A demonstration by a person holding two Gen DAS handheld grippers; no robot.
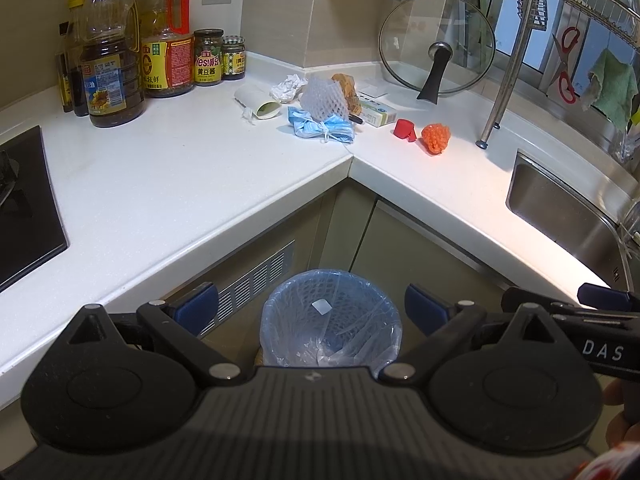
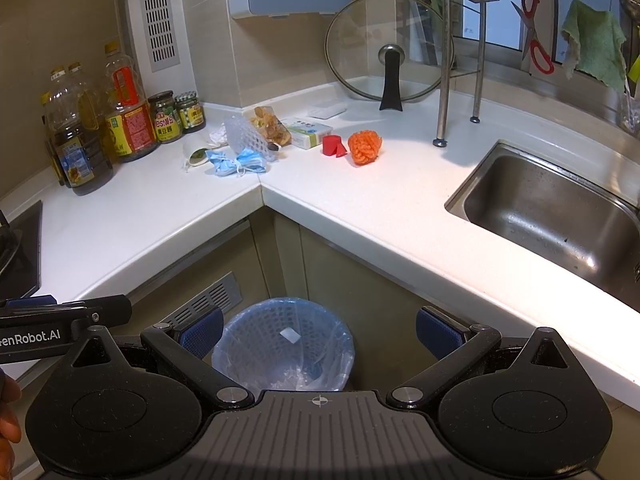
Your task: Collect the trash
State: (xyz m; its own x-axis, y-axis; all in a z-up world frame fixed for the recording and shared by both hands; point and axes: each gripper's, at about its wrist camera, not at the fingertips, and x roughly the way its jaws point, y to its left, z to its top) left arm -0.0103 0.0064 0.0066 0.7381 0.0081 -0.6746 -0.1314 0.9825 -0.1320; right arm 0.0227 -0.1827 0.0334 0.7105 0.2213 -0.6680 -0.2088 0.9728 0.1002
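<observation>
We read "DAS" on the right gripper [image 1: 608,304] and "enRobot.AI" on the left gripper [image 2: 60,320]. A jar [image 1: 208,57] label says "Yes!" and "黄豆酱".

I see oil bottles [image 1: 112,60] and sauce jars [image 1: 208,58] lined along the wall on the white surface [image 1: 160,184]. A glass lid [image 1: 438,44] leans in the corner. Red scissors [image 2: 536,32] and a green cloth [image 2: 596,44] hang above the steel sink [image 2: 552,204].

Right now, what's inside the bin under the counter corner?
The bin holds a clear plastic liner and one small white scrap. The bottom is hidden behind the gripper body.
</observation>
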